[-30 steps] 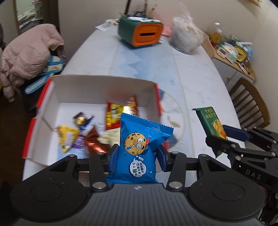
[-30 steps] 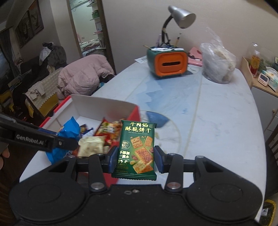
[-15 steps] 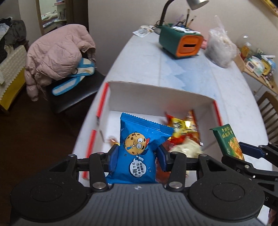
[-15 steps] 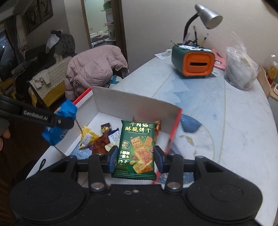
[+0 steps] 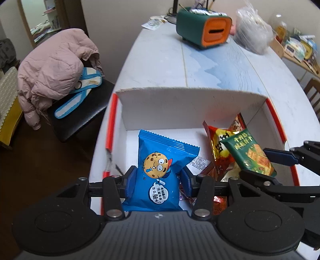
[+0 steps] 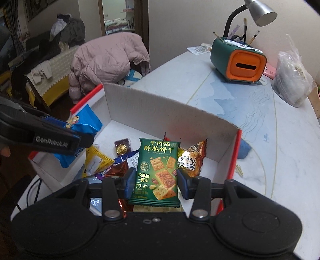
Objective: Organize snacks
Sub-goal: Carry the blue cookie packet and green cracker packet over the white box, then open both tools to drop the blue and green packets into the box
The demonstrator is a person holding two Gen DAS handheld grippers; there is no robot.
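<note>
My left gripper (image 5: pixel 158 183) is shut on a blue cookie packet (image 5: pixel 160 176) and holds it above the left part of a white cardboard box (image 5: pixel 190 110) with red edges. My right gripper (image 6: pixel 157 183) is shut on a green cracker packet (image 6: pixel 158 172) and holds it above the box's right part (image 6: pixel 160 114). Each gripper shows in the other's view: the right one with the green packet (image 5: pixel 250 154), the left one with the blue packet (image 6: pixel 84 126). Several loose snack packets (image 6: pixel 112 160) lie on the box floor, among them an orange packet (image 5: pixel 220 140).
The box stands on a pale marble table (image 5: pixel 160 60). A green and orange holder (image 5: pixel 204 30) and a clear plastic bag (image 5: pixel 254 34) stand at the far end. A chair with a pink jacket (image 5: pixel 54 68) is left of the table. A desk lamp (image 6: pixel 258 12) stands behind the holder.
Both grippers have moved over the box with their packets held fast. The box now lies straight below and ahead of both, and the two packets are closer together.
</note>
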